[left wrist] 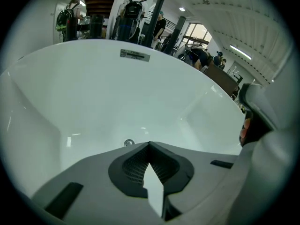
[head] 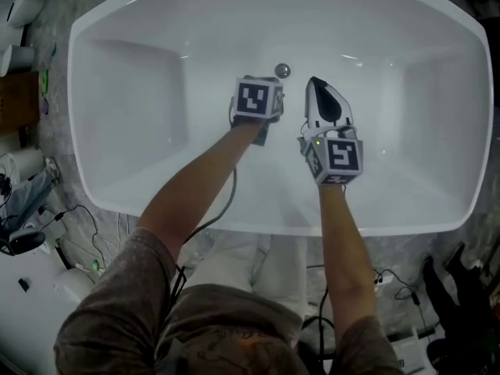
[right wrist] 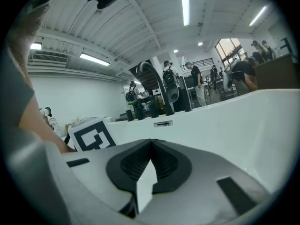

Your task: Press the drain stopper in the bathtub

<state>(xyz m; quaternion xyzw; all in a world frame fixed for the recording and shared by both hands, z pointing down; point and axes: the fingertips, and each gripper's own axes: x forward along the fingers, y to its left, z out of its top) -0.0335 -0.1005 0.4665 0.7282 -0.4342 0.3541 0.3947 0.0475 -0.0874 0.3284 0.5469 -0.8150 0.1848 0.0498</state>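
Observation:
The round chrome drain stopper (head: pixel 282 70) sits on the floor of the white bathtub (head: pixel 125 92), near its far wall. My left gripper (left wrist: pixel 149 144) is shut with nothing in it, and the stopper (left wrist: pixel 129 143) lies just beyond its tips, slightly left. In the head view its marker cube (head: pixel 256 100) hides the jaws and hovers just left of and nearer than the stopper. My right gripper (head: pixel 313 80) is also shut and empty. It is held over the tub floor, a little right of the stopper. The right gripper view does not show the stopper.
An overflow plate (left wrist: pixel 135 55) sits on the tub's far wall. Left of the tub, rolls (head: pixel 19 57) and cables (head: pixel 31 225) lie on the floor. More cables (head: pixel 391 283) run by the near rim. People and equipment stand beyond the tub (right wrist: pixel 197 83).

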